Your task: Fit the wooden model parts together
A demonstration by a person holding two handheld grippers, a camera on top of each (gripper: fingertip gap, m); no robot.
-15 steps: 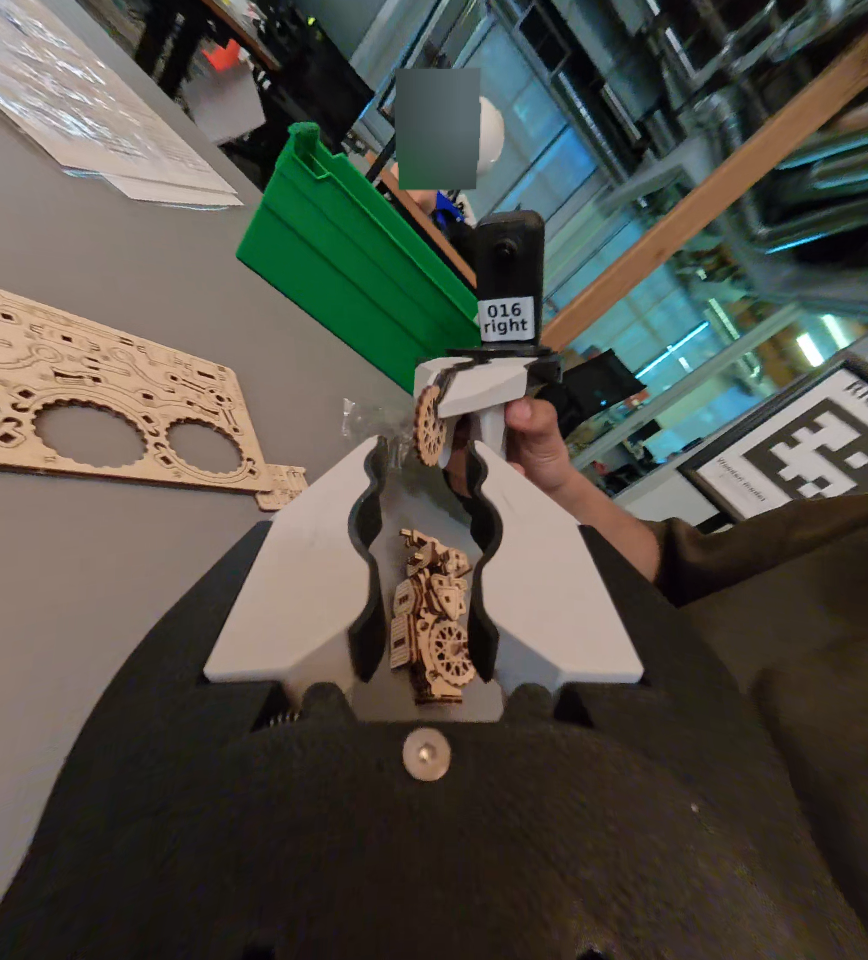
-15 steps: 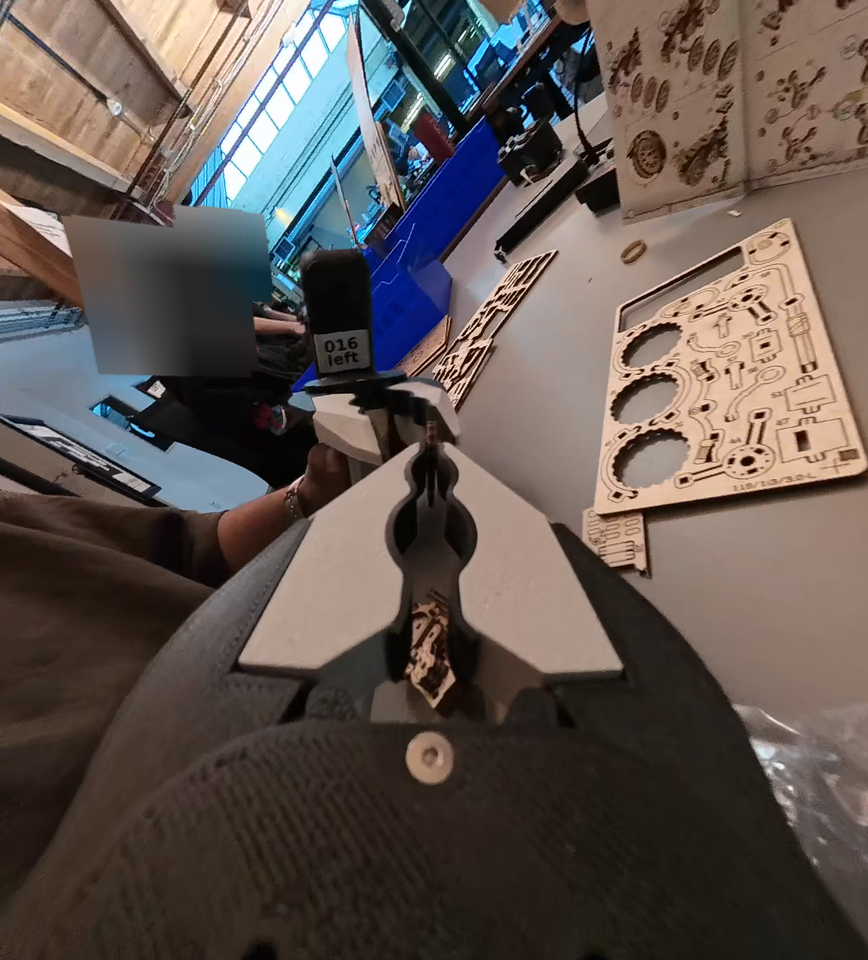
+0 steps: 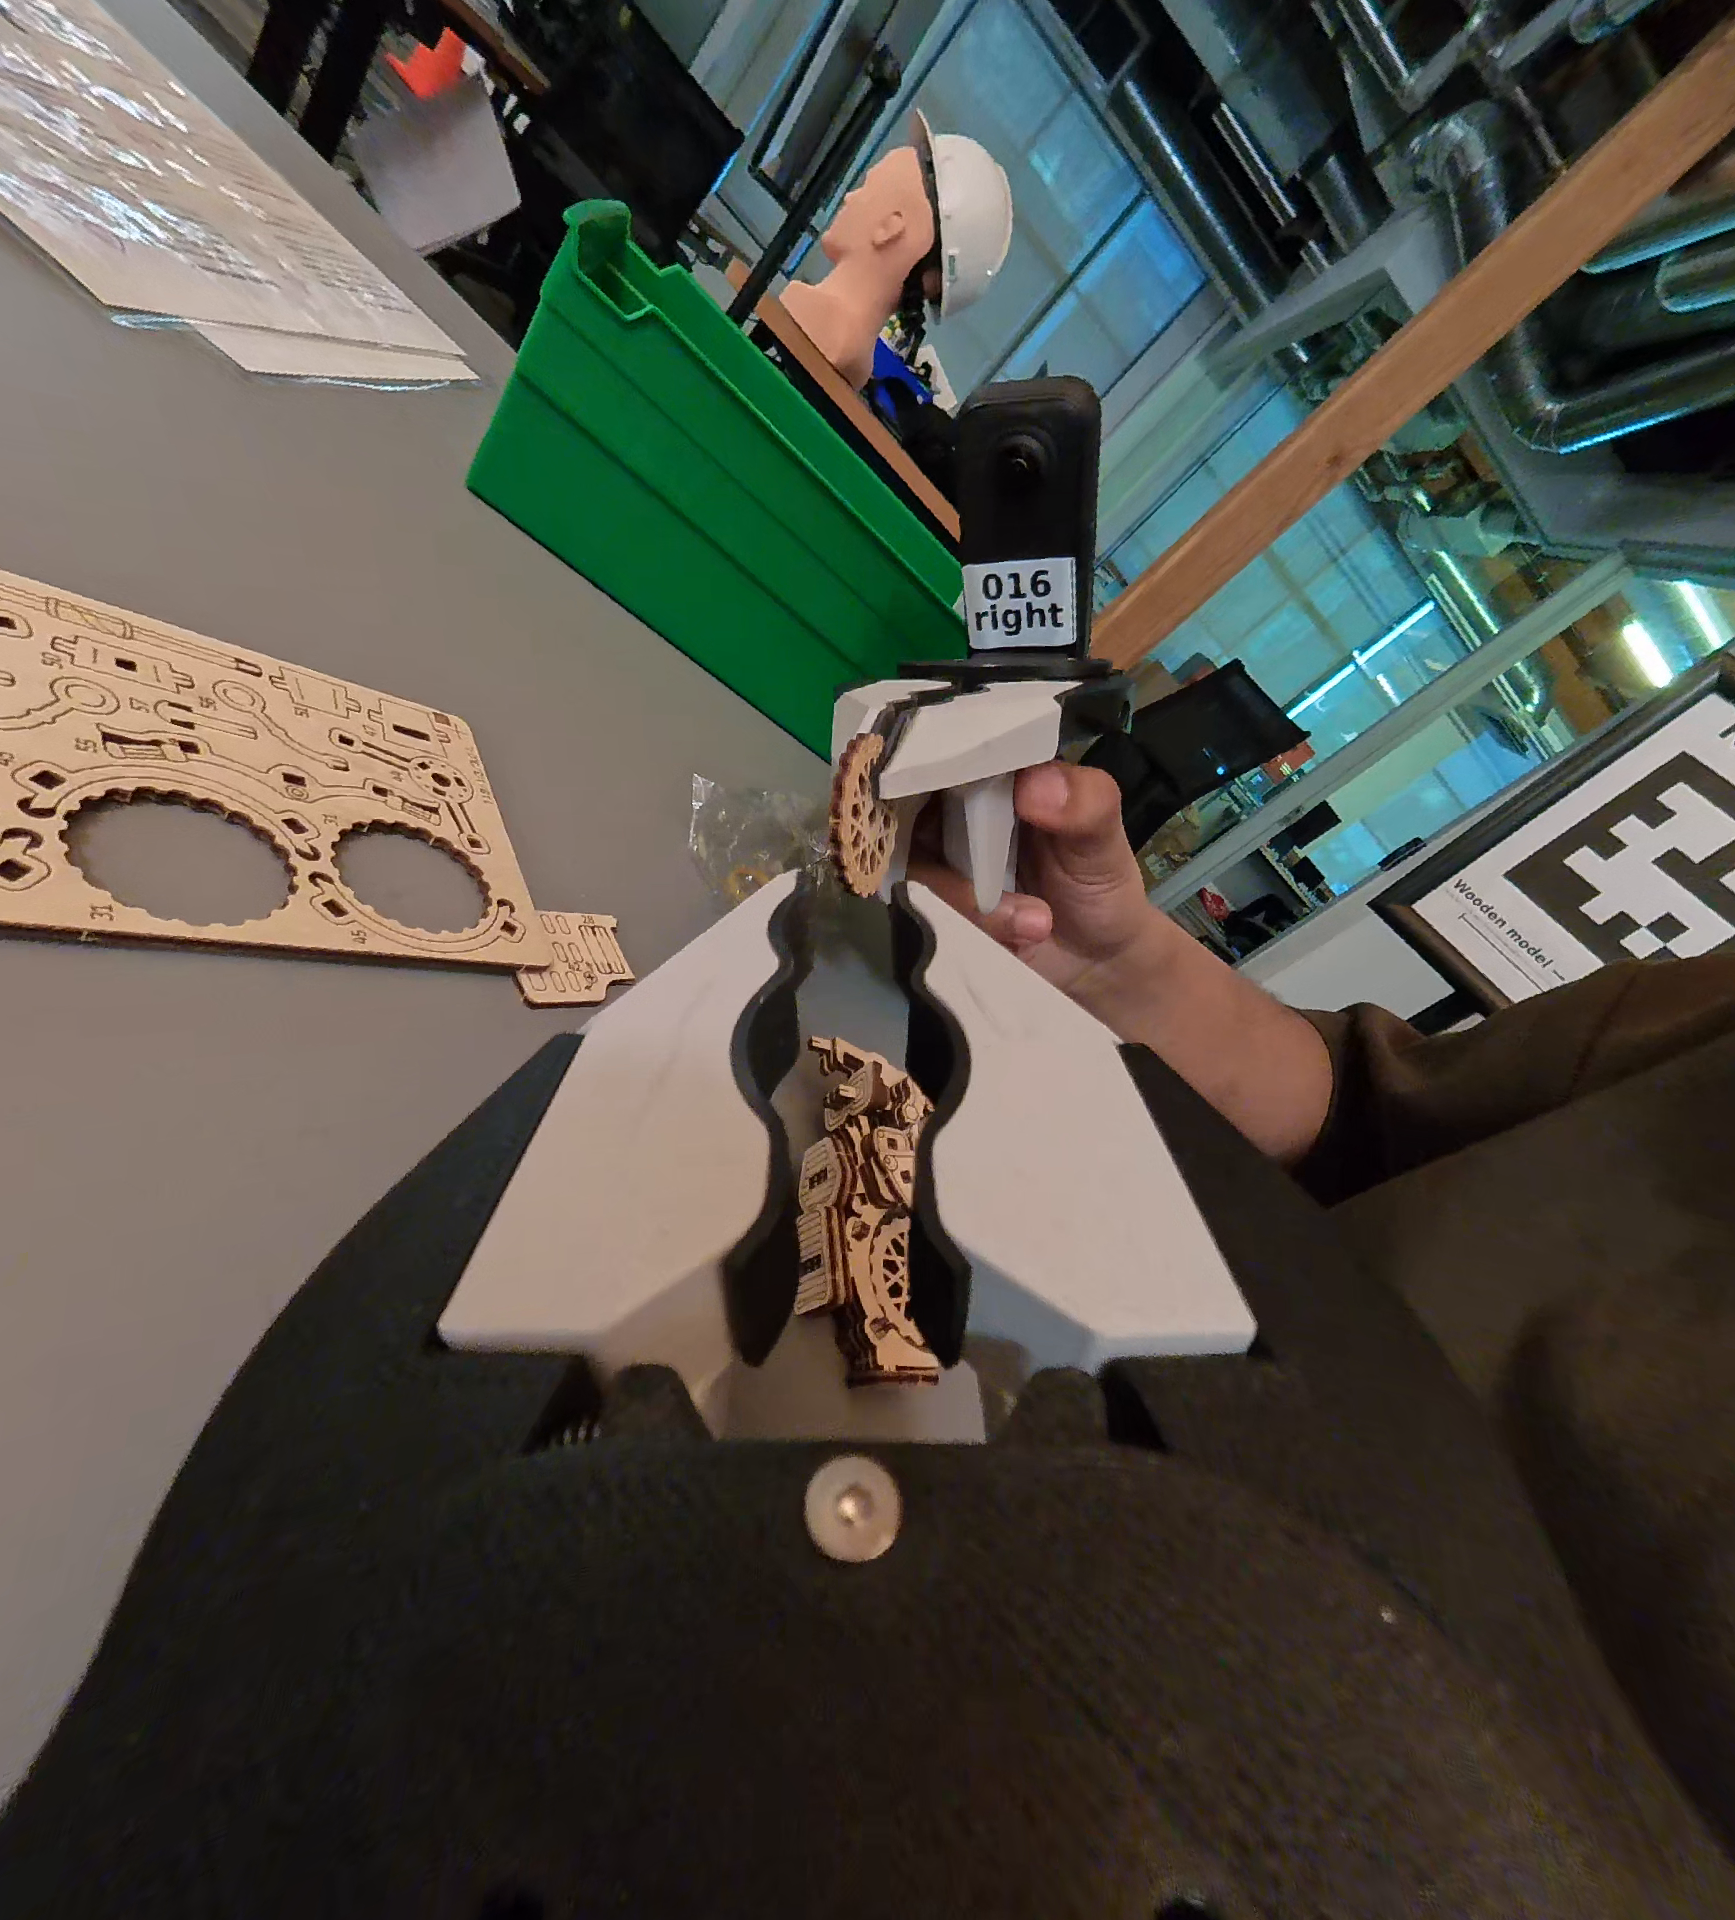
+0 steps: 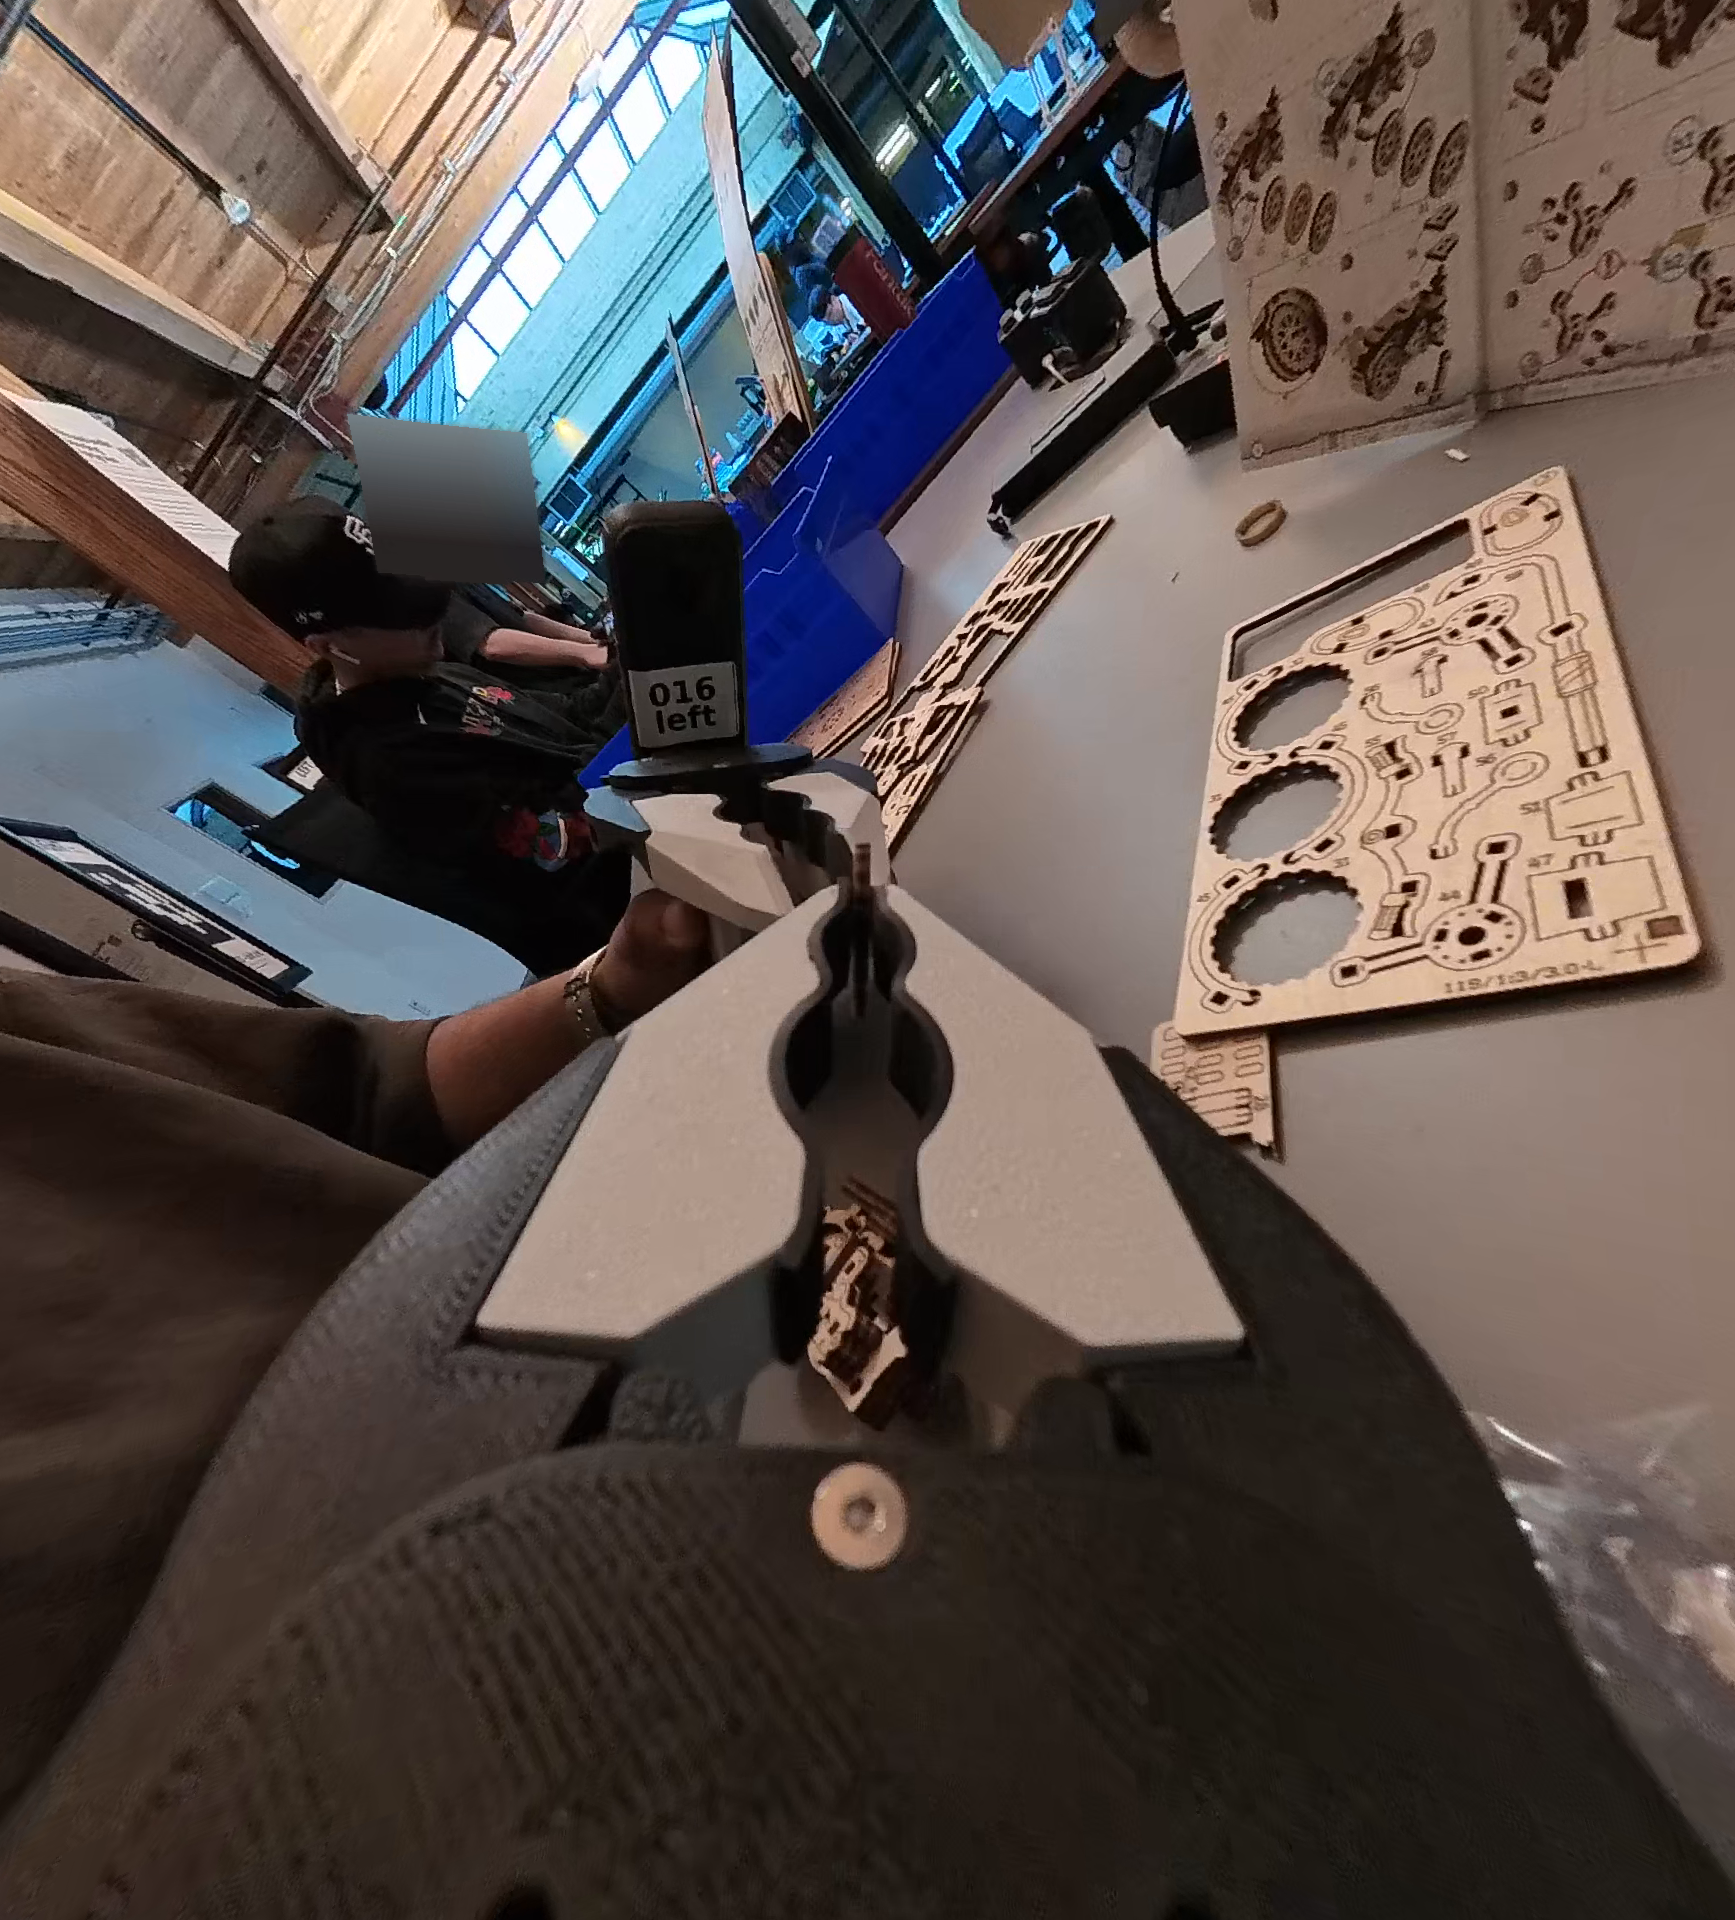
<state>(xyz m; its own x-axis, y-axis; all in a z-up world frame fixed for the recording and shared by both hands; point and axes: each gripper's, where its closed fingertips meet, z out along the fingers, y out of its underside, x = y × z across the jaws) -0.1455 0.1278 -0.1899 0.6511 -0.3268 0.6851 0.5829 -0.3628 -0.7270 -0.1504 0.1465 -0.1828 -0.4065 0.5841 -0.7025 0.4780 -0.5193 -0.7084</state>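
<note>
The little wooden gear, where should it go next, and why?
Probably ease the right hand-held gripper a touch closer, so the wooden gear it pinches meets the wooden model clamped in the left hand-held gripper. The gear hangs just past the left fingertips, not yet touching the model, so the parts are not joined.

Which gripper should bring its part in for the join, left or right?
Right, probably. The right gripper pinches only the small gear wheel, held just past the left gripper tips. The left clamps the bulkier wooden assembly deep between its fingers, better kept steady.
</note>
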